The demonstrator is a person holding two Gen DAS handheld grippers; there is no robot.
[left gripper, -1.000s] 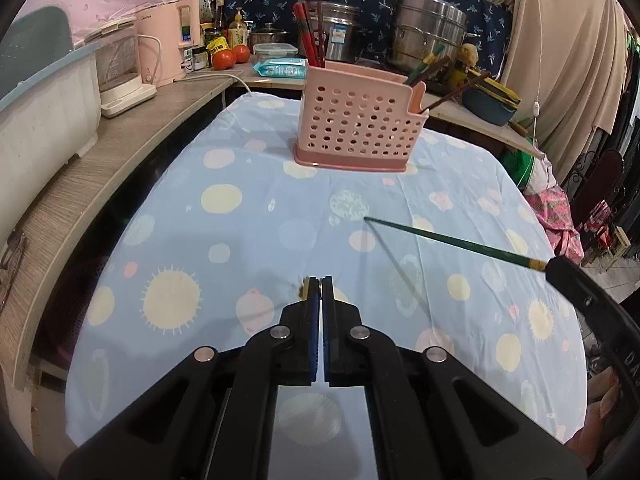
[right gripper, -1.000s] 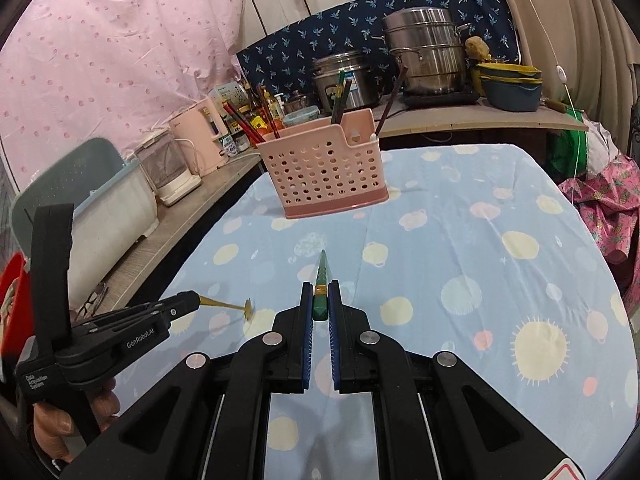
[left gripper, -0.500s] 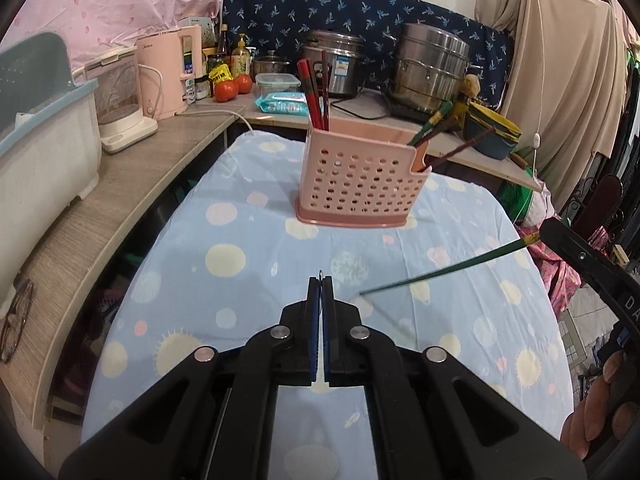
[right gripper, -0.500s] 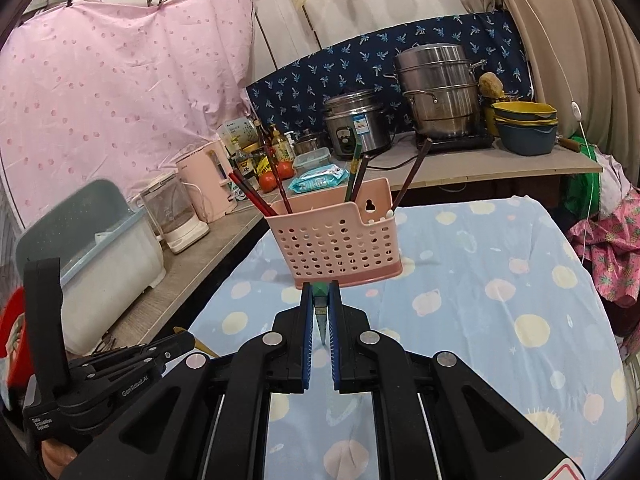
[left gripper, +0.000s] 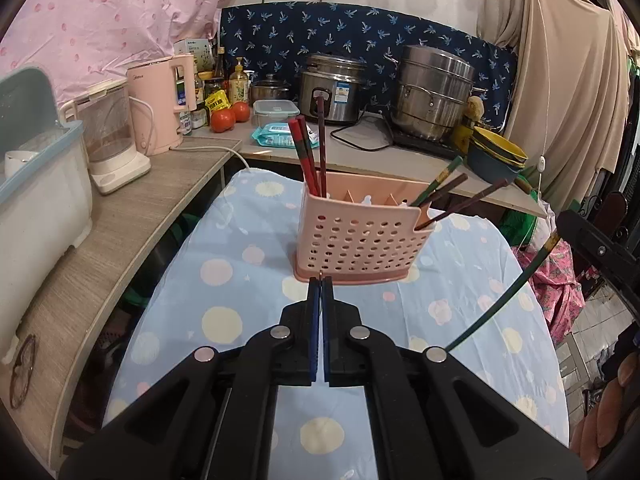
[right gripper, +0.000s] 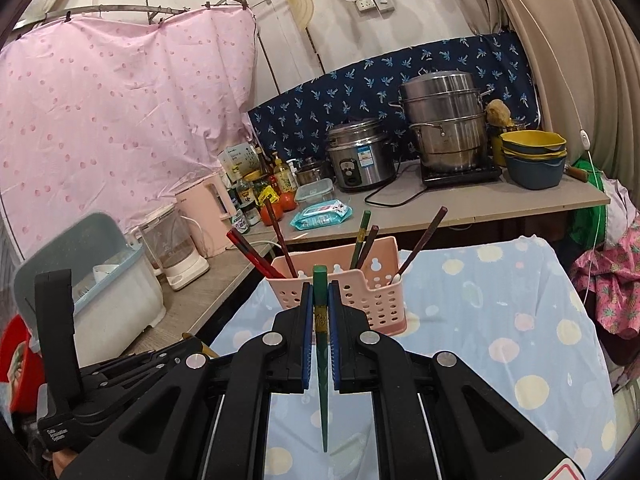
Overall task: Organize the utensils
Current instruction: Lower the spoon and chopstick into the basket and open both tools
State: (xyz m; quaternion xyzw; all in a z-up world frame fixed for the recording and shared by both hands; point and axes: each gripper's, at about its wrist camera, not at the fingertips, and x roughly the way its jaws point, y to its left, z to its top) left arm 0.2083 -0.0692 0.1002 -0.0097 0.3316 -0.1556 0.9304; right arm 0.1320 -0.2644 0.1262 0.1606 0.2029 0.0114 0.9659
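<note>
One pink perforated plastic utensil basket (left gripper: 362, 236) on the blue dotted tablecloth (left gripper: 248, 240) holds six chopsticks: three at its left end, three at its right. Right gripper (right gripper: 320, 312), raised before the basket, clamps a seventh, a dark green chopstick (right gripper: 321, 344), tip pointing down. Left gripper (left gripper: 320, 296) hovers level, jaws pressed together; whether anything is between them I cannot tell.

My left hand-held gripper (left gripper: 321, 280) and right hand-held gripper (right gripper: 319, 292) are black plastic, with blue pads (right gripper: 307, 332), silver round screws (left gripper: 279, 332), small white lettering

Chopsticks (right gripper: 362, 240) crowd the pink basket's (right gripper: 376, 292) ends; its middle compartments stand open.
</note>
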